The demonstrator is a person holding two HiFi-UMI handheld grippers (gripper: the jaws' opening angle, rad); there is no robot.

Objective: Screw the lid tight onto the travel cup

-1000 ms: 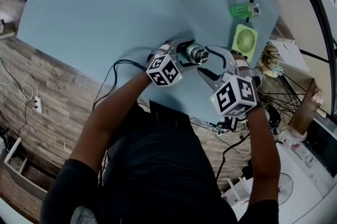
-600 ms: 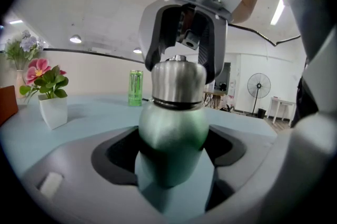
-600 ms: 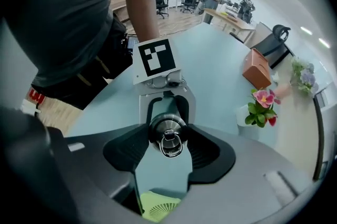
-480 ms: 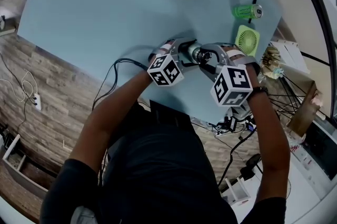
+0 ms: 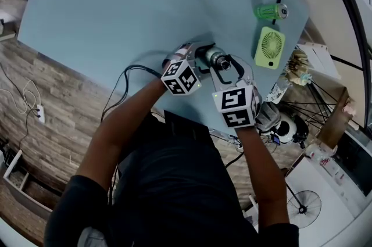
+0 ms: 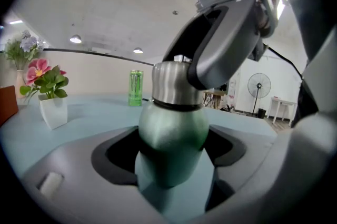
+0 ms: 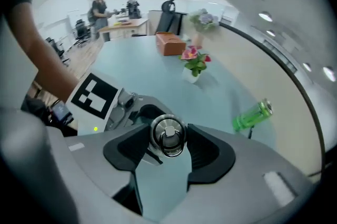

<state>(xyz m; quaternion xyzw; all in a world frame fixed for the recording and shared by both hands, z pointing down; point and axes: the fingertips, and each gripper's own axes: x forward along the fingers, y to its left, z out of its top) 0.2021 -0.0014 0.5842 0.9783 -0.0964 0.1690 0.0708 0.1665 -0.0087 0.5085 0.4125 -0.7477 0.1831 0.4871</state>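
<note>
Travel cup (image 6: pixel 174 138): lid-tightening step, both grippers engaged.
Cup is upright near the near edge of the table (image 5: pixel 116 13), its green body clamped in the left gripper (image 5: pixel 202 57). Right gripper (image 5: pixel 223 65) points steeply down at the top. Its jaws have just been closing, and the pads press either side of the steel lid (image 7: pixel 167 136). Reads as grip set, twist pending. Next: roll the right wrist in the tightening direction while the left keeps the body from turning. Hold the squeeze firm, as smooth steel could slip.
</note>
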